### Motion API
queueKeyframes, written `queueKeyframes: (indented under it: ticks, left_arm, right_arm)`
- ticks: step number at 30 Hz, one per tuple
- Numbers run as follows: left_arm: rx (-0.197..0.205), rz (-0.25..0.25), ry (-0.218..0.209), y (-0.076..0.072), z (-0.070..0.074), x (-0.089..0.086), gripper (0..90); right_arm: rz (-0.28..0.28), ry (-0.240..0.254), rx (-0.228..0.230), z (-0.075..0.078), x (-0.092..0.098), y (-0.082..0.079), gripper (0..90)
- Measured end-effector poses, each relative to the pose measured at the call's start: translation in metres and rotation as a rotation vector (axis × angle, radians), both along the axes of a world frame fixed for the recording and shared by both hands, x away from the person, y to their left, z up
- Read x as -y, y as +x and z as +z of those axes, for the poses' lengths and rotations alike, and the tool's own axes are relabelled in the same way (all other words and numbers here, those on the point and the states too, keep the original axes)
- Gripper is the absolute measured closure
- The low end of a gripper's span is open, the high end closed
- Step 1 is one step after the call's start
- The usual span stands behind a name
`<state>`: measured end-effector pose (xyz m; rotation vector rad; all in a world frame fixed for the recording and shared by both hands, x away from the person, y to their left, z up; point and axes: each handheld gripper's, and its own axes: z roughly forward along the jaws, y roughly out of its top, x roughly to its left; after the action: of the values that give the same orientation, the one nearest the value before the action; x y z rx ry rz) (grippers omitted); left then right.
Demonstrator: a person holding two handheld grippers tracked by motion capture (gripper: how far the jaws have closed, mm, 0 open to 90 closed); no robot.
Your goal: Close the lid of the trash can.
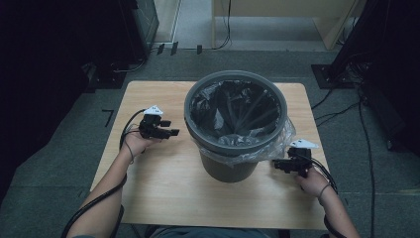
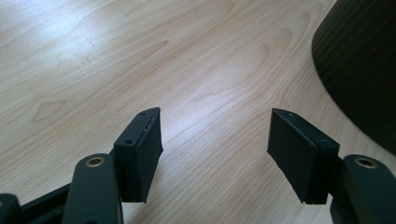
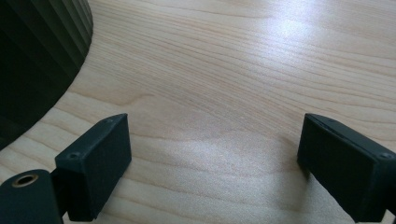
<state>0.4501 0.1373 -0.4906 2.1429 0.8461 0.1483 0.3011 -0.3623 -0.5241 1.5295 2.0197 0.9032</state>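
A grey waste bin (image 1: 236,126) lined with a black bag stands in the middle of the wooden table (image 1: 163,183); the bag's clear edge folds over the rim at the right. My left gripper (image 1: 172,128) is held to the left of the bin, pointing toward it, jaws open and empty. In the left gripper view the jaws of the left gripper (image 2: 215,149) stand wide apart over bare wood, with the bin's ribbed wall (image 2: 359,65) at the right. My right gripper (image 1: 279,165) sits low at the bin's right side, open and empty. The right gripper (image 3: 215,163) shows the bin wall (image 3: 37,56) at its left.
Dark equipment and cables (image 1: 346,106) lie on the grey floor around the table. A pale wooden frame (image 1: 277,25) stands beyond the far edge. Bare tabletop lies in front of the bin.
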Motion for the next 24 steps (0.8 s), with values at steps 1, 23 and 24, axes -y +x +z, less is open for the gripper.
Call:
queueKeyframes:
  ticks: [1,23,24]
  left_arm:
    - [0.011,-0.005,0.008,0.000,-0.003,0.000,34.5]
    - [0.119,0.040,0.116,0.008,-0.027,0.012,14.6]
    - [0.116,0.066,0.119,0.010,-0.027,0.013,14.2]
  right_arm:
    - [0.000,0.000,0.000,0.000,0.000,0.000,9.8]
    - [0.002,-0.001,-0.001,0.000,0.000,0.000,9.5]
    - [0.002,-0.001,-0.001,0.000,0.000,0.000,9.5]
